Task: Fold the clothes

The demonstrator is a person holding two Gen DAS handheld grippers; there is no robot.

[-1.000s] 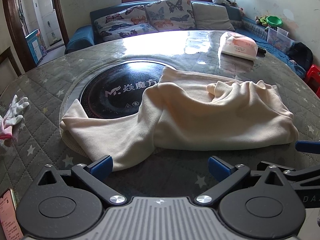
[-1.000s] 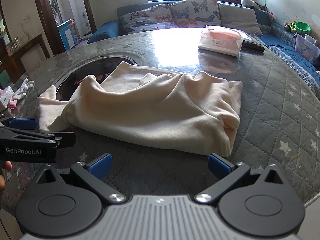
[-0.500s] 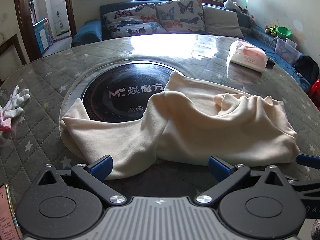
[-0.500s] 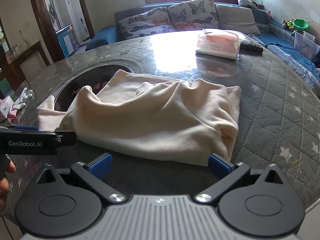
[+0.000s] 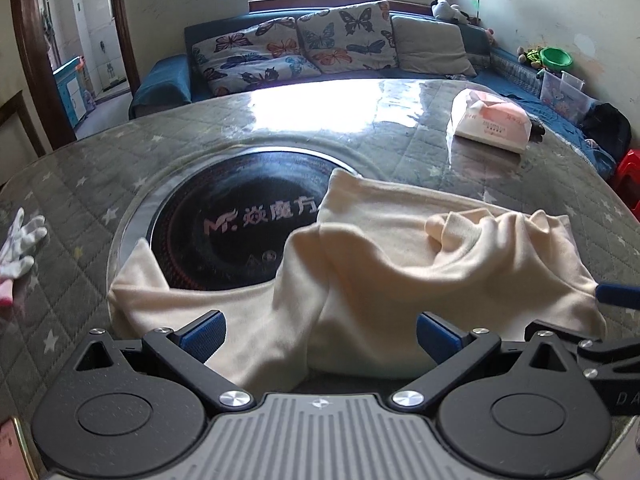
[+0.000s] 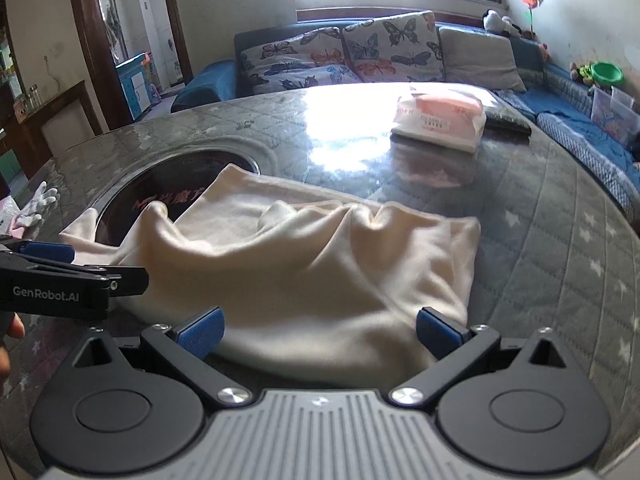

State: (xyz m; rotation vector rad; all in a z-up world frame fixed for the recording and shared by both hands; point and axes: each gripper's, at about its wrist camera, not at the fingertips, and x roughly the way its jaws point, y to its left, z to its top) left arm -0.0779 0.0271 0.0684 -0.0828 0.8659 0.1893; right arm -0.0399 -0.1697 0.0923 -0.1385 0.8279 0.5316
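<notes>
A cream garment [image 5: 400,272] lies crumpled on the round table, partly over the black induction plate [image 5: 240,232]. It also shows in the right wrist view [image 6: 304,264]. My left gripper [image 5: 320,334] is open, its blue pads either side of the garment's near edge, over the cloth. My right gripper [image 6: 320,332] is open too, straddling the near right part of the garment. The left gripper's side shows at the left of the right wrist view [image 6: 60,280]; the right gripper's blue tip shows at the right of the left wrist view [image 5: 618,296].
A pink and white tissue pack [image 5: 492,124] lies at the far right of the table [image 5: 120,168]. A white glove [image 5: 22,248] lies at the left edge. A sofa with butterfly cushions [image 5: 320,48] stands behind the table.
Both grippers have moved forward and lower toward the garment; its near edge now lies between the pads of each. The garment has not moved.
</notes>
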